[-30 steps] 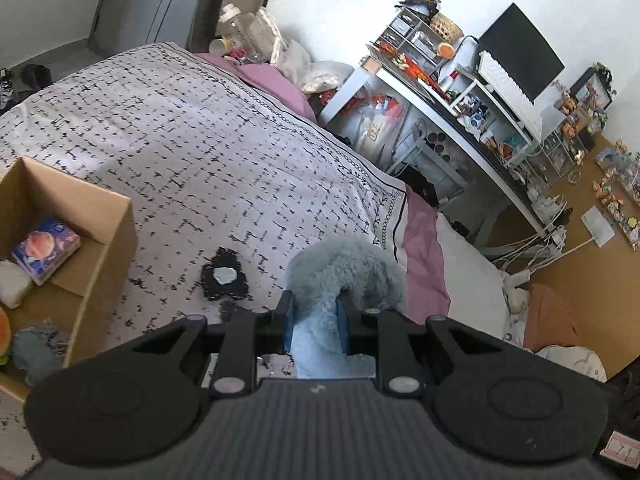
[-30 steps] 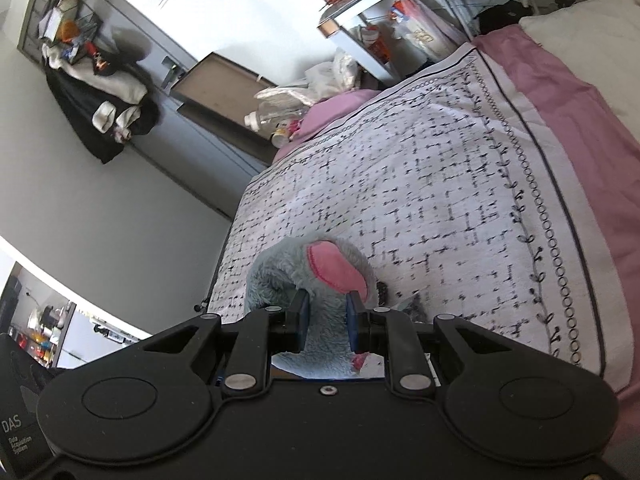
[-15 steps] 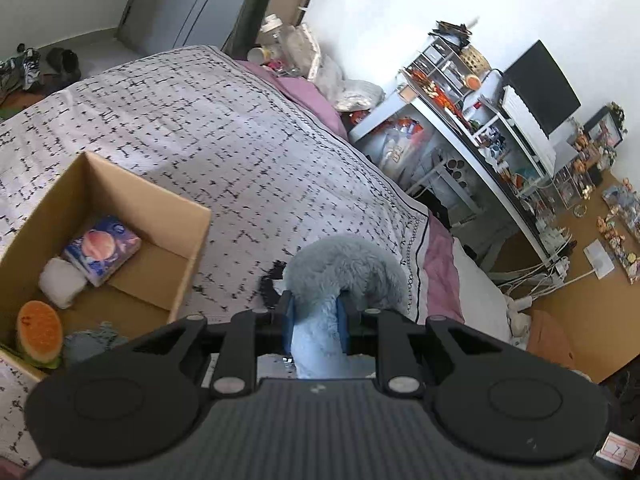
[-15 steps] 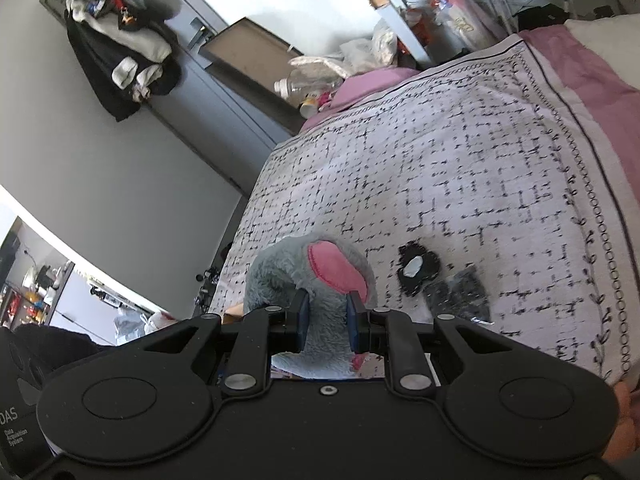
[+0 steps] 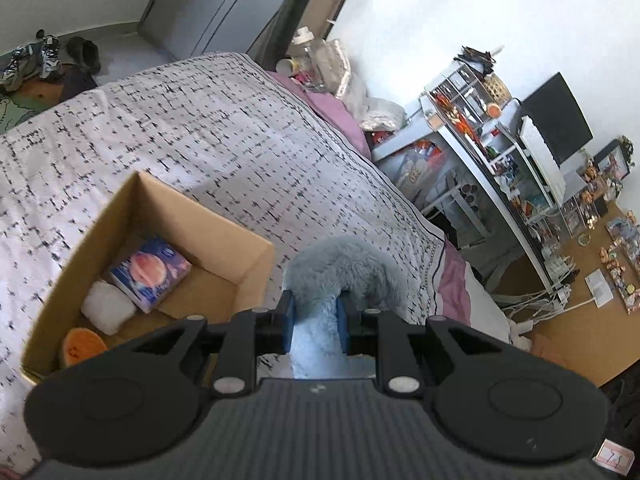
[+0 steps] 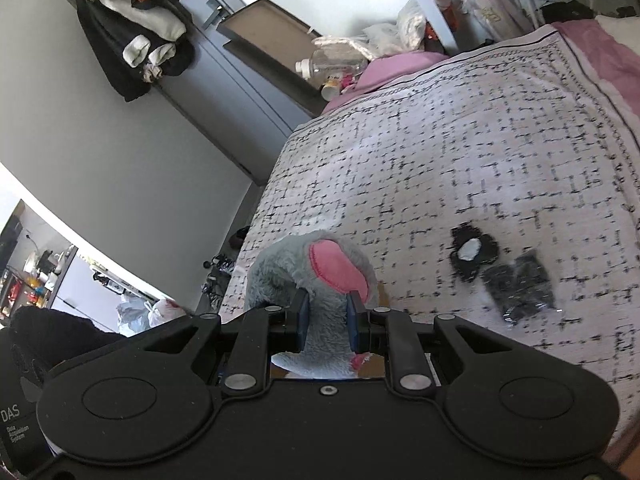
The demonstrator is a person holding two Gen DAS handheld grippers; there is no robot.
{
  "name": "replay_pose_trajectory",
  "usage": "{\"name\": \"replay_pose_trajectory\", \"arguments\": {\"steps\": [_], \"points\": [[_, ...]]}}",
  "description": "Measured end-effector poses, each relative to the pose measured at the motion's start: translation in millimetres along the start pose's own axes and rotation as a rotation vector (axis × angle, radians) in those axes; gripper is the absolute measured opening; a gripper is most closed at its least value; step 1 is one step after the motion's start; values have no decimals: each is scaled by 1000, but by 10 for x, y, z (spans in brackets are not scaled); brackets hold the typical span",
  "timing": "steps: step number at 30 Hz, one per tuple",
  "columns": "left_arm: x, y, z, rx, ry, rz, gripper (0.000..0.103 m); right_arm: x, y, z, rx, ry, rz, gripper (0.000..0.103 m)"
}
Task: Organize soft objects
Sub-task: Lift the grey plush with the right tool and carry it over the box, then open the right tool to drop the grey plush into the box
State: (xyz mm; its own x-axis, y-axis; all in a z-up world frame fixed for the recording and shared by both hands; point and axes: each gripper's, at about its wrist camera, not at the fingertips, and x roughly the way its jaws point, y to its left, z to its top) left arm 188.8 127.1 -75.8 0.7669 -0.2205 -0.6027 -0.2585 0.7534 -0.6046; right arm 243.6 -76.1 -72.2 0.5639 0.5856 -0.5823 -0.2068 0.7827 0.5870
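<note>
A grey plush toy (image 5: 340, 268) with a pink ear (image 6: 336, 266) is held by both grippers above the bed. My left gripper (image 5: 316, 326) is shut on a grey furry part of it. My right gripper (image 6: 326, 324) is shut on the plush just below the pink ear. An open cardboard box (image 5: 248, 240) sits on the bed at lower left in the left wrist view, just left of the held plush. In it lie a blue and pink packet (image 5: 150, 274), a white soft item (image 5: 108, 312) and an orange soft item (image 5: 82, 346).
The bed has a white bedspread with black marks (image 5: 180, 140). Two small black soft items (image 6: 474, 252) (image 6: 520, 284) lie on it to the right in the right wrist view. A cluttered desk with a monitor (image 5: 556, 120) stands beyond the bed. Clothes (image 6: 132, 40) hang on the wall.
Both grippers have carried the plush toward the cardboard box, which now shows larger and closer beside the left gripper. The black items have slid to the right in the right wrist view.
</note>
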Motion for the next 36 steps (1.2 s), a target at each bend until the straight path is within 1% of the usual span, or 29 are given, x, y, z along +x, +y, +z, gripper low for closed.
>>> {"name": "replay_pose_trajectory", "arguments": {"steps": [10, 18, 26, 29, 32, 36], "points": [[-53, 427, 177, -34, -26, 23, 19, 353, 276, -162, -24, 53, 23, 21], [108, 729, 211, -52, 14, 46, 18, 599, 303, -297, -21, 94, 6, 24], [357, 864, 196, -62, 46, 73, 17, 712, 191, -321, 3, 117, -15, 25], [459, 865, 192, -58, 58, 79, 17, 683, 137, -289, 9, 115, -17, 25], [548, 841, 198, -55, 62, 81, 17, 648, 42, -253, 38, 119, -20, 28], [645, 806, 220, -39, 67, 105, 18, 588, -86, -223, 65, 119, -33, 28]]}}
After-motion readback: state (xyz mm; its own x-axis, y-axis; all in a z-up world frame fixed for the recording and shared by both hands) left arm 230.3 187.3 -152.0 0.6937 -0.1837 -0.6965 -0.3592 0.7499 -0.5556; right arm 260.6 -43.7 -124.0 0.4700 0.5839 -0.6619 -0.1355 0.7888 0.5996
